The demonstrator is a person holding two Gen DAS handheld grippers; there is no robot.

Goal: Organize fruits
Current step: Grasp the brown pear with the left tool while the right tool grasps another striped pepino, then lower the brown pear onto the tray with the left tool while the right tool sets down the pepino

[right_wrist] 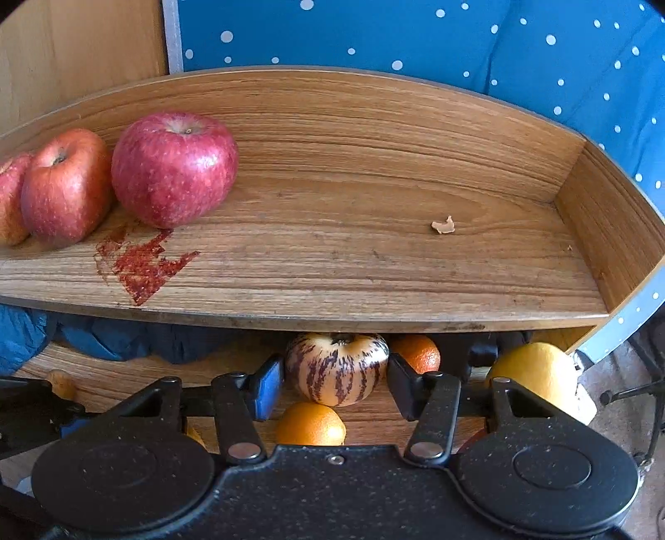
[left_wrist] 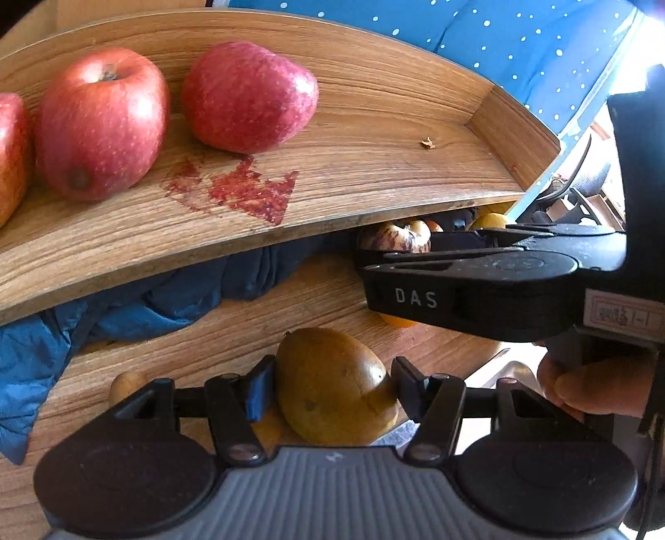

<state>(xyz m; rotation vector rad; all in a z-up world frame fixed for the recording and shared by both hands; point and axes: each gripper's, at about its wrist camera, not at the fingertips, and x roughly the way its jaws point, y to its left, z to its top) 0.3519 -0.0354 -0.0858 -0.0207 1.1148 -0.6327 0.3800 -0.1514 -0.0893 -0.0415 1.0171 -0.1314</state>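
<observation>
Wooden two-tier shelf (right_wrist: 374,249) fills both views, backed by blue fabric with white dots (right_wrist: 415,37). Its upper tier carries three red apples (right_wrist: 174,170) grouped at the left end, with a red smear (right_wrist: 141,266) on the boards just in front of them and a small tan scrap (right_wrist: 443,226) lying alone toward the right. Crumpled blue cloth (left_wrist: 83,315) hangs under the upper tier on the left. On the lower tier, the left gripper (left_wrist: 328,386) has its jaws against both sides of a brownish-green pear (left_wrist: 332,386), grasping it. The right gripper (right_wrist: 334,384) reaches in beside it, jaws spread on either side of a cream fruit with purple stripes (right_wrist: 336,369); whether they press on it I cannot tell. Near that fruit sit an orange (right_wrist: 311,423) in front, another orange (right_wrist: 417,353) behind, and a yellow citrus (right_wrist: 536,374) to the right. A person's fingers (left_wrist: 590,386) hold the right gripper's handle.
</observation>
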